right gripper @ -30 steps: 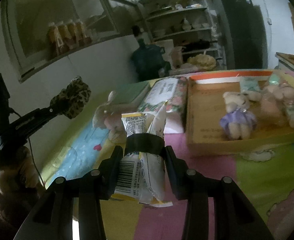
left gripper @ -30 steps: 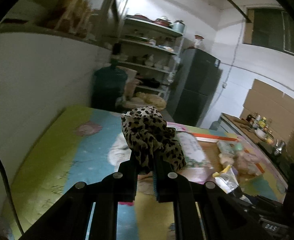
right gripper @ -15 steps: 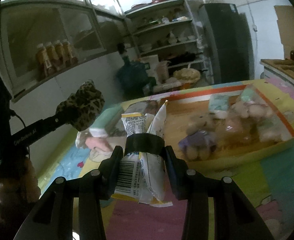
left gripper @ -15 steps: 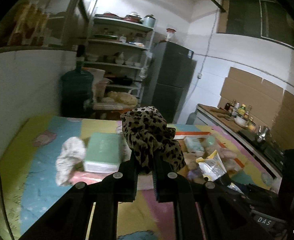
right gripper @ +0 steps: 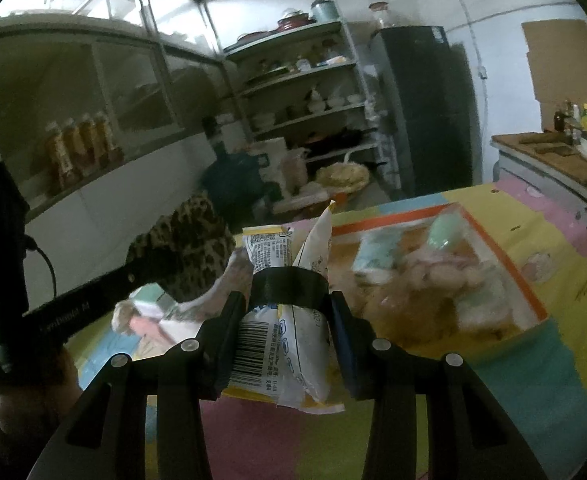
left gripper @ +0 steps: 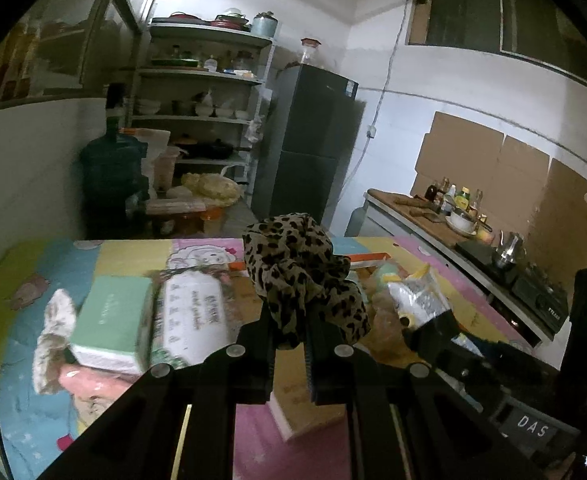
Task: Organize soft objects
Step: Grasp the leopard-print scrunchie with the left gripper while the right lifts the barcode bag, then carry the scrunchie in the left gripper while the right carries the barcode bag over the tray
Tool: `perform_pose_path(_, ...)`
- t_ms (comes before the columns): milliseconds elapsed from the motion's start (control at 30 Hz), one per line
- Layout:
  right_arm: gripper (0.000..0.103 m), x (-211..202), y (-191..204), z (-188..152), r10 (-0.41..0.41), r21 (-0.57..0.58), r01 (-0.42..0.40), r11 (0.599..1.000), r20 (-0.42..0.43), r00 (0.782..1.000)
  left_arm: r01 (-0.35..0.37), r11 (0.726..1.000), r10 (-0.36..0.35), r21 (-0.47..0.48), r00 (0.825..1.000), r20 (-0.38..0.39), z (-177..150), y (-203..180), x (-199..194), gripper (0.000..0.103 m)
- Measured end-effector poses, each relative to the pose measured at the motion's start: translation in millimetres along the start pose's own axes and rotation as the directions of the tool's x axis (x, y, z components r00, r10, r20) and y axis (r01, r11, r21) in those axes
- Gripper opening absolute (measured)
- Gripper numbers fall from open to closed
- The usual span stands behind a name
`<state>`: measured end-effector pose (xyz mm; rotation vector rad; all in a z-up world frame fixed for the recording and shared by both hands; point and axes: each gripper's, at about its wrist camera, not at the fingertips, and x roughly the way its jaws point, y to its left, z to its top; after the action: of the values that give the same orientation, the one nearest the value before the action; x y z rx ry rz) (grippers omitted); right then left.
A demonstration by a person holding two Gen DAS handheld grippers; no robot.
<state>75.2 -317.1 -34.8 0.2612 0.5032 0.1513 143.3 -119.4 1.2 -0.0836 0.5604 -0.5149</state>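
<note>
Leopard-print cloth (left gripper: 301,280) was pinched in the left gripper (left gripper: 291,334), whose jaws were nearly closed on it; the cloth bunched upward ahead of the fingertips. Just to its right, the right gripper (right gripper: 289,316) clamped a snack packet (right gripper: 281,320), jaws partway apart, the packet's long axis running forward along the fingers, barcode end nearest the camera. Beyond the packet lay a cardboard tray (right gripper: 505,268) of plush toys.

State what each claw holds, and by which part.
Left claw: leopard-print cloth, pinched at its lower folds. Right claw: snack packet, squeezed across its middle.
</note>
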Motion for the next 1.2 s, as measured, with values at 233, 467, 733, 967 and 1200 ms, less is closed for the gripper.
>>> perform_pose_path(233, 0.044, 11, -22, 16, -0.027, 0.012, 0.027, 1.0, 0.021, 0.999, -0.003, 1.0, 0.003, -0.003, 1.0, -0.013, 8, -17, 28, 0.012)
perform_pose_path(467, 0.044, 29, -39, 29, -0.052, 0.006, 0.052, 0.999, 0.014, 0.999, -0.014, 0.999, 0.012, -0.032, 0.998, -0.058, 11, -23, 61, 0.012)
perform_pose_path(733, 0.044, 51, -49, 34, -0.056, 0.003, 0.056, 0.998, -0.022, 0.998, -0.031, 0.998, 0.025, -0.054, 0.994, -0.106, 11, -24, 95, 0.012)
perform_pose_path(967, 0.044, 67, -55, 36, -0.059, 0.004, 0.059, 0.998, -0.055, 0.997, -0.046, 0.997, 0.038, -0.062, 0.99, -0.136, 11, -23, 116, 0.012)
perform_pose_path(1200, 0.044, 78, -56, 37, -0.065, -0.006, 0.065, 0.998, -0.082, 0.994, -0.046, 0.996, 0.031, -0.077, 0.982, -0.186, 8, -20, 134, 0.012)
